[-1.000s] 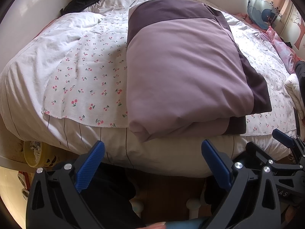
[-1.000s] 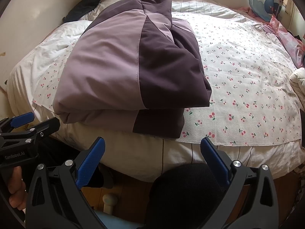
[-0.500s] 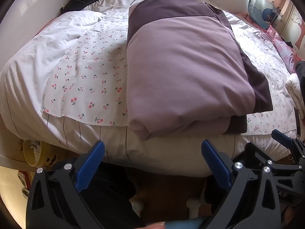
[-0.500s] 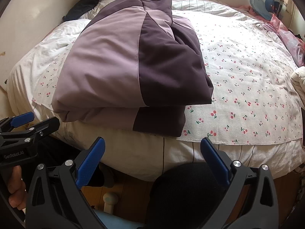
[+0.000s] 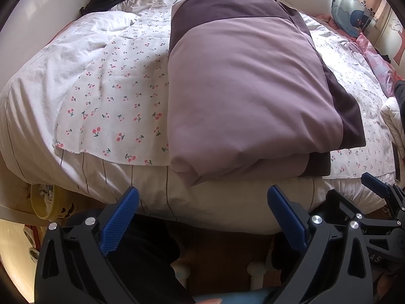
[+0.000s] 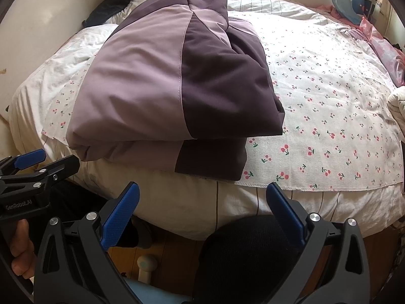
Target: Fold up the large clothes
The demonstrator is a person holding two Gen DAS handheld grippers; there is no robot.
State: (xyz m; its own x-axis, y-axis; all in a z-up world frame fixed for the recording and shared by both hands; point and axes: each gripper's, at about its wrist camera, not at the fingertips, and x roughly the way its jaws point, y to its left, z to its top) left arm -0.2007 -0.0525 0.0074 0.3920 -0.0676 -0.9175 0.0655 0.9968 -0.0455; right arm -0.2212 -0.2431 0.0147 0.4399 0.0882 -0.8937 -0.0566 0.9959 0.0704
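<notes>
Broadly, the big bed with its white, thin-striped quilt (image 5: pixel 38 116) fills both views, and everything else is placed against it. Spread over the middle of that bed lies a thin white cloth printed with small red cherries (image 6: pixel 329 116), its raw hem running along the near edge.

On top of the cherry cloth, toward the bed's near edge, rests the large two-tone garment, pale lilac with dark plum panels (image 5: pixel 243 81). It sits as a thick, stacked rectangle with at least two layers showing at its near end, so the folding looks essentially done. Compared with a second ago its shape is unchanged; it only looms slightly larger in both wrist views, which suggests the grippers have drifted a little closer rather than touched it. That reads as a pause after the last fold, or a check before a final tidy.

The left gripper (image 5: pixel 202 210) hangs below the bed's near edge, its blue-padded fingers (image 5: pixel 121 217) spread wide and empty. The right gripper (image 6: pixel 202 209) is beside it, likewise gaping with nothing between the pads. At the bed's far end sits a dark bundle (image 6: pixel 114 0), probably more clothing, though it is too distorted to be sure. A yellow bowl (image 5: pixel 44 202) sits low beside the bed's left corner.
</notes>
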